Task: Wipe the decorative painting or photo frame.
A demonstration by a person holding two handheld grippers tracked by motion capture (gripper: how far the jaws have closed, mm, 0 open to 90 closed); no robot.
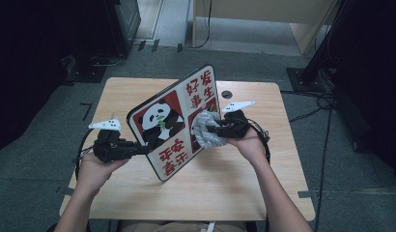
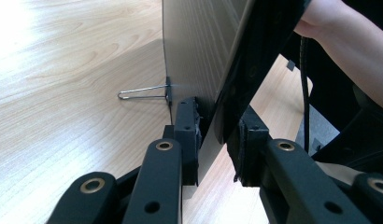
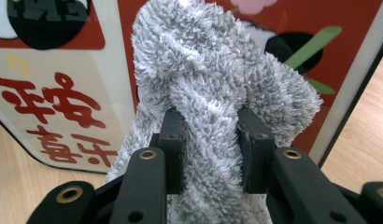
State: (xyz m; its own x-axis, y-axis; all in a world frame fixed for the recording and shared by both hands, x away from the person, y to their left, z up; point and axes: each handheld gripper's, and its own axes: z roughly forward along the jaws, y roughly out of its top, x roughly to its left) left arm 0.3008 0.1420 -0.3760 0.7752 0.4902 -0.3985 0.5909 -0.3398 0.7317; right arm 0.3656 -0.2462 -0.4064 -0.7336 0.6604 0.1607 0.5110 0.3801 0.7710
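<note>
At the centre of the high view, the left gripper (image 1: 138,148) is clamped on the lower edge of the stiff, light panda board (image 1: 174,121), held tilted above the bench (image 1: 234,188), while the right gripper (image 1: 213,128) pinches the soft grey cloth (image 1: 205,129) against its smooth, probably slippery face.

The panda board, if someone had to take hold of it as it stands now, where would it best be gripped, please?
Probably by its thin edge, from the side. The panda board stands tilted up off the table, so its flat faces offer nothing to pinch, while an edge fits between two jaws. The left gripper clamps the lower left edge this way, leaving the printed face free for the grey cloth.
</note>
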